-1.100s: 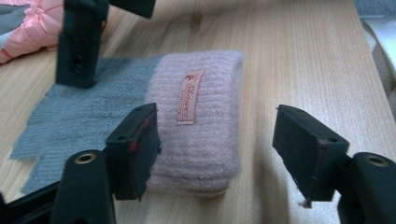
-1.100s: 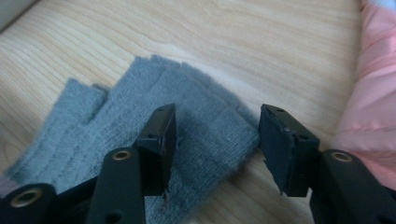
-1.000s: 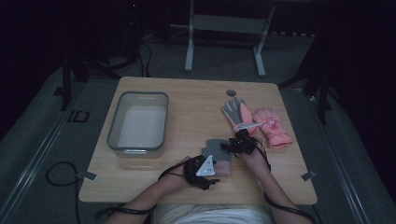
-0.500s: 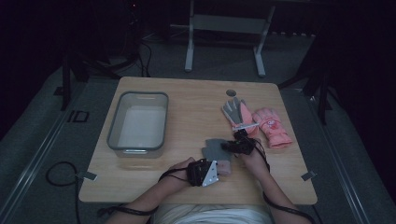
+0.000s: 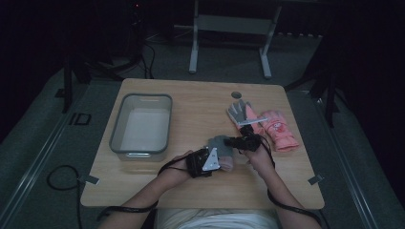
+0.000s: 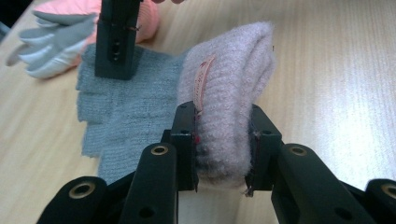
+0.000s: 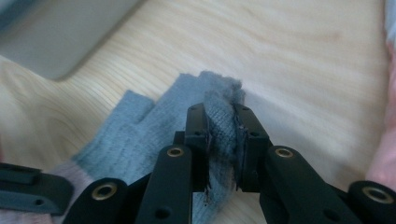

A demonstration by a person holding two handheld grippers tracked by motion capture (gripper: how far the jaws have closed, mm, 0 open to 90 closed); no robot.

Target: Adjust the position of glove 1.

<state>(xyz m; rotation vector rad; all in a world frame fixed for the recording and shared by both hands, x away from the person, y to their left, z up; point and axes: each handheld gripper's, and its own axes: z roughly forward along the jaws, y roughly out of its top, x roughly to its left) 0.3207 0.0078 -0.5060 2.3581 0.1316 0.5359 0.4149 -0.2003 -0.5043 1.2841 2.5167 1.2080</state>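
Wooden table (image 5: 157, 191) on grey floor (image 5: 43, 143), dark room.

Both forearms come in from the bottom of the frame, low centre. The left gripper (image 5: 210, 161) and the right gripper (image 5: 241, 141) sit close together, their 2 pairs of jaws having just closed, each pinching knitted fabric.

Grey knitted glove (image 6: 119, 114) with a pale pink ribbed cuff (image 6: 229, 100) pinched between black fingers (image 6: 184, 140), a pink label sewn on the cuff, coral-pink glove (image 5: 277, 129) and grey-and-white glove (image 5: 240, 112) seen beyond the fingers, light wood-grain bench (image 5: 191, 102), translucent grey tub (image 5: 141, 126).
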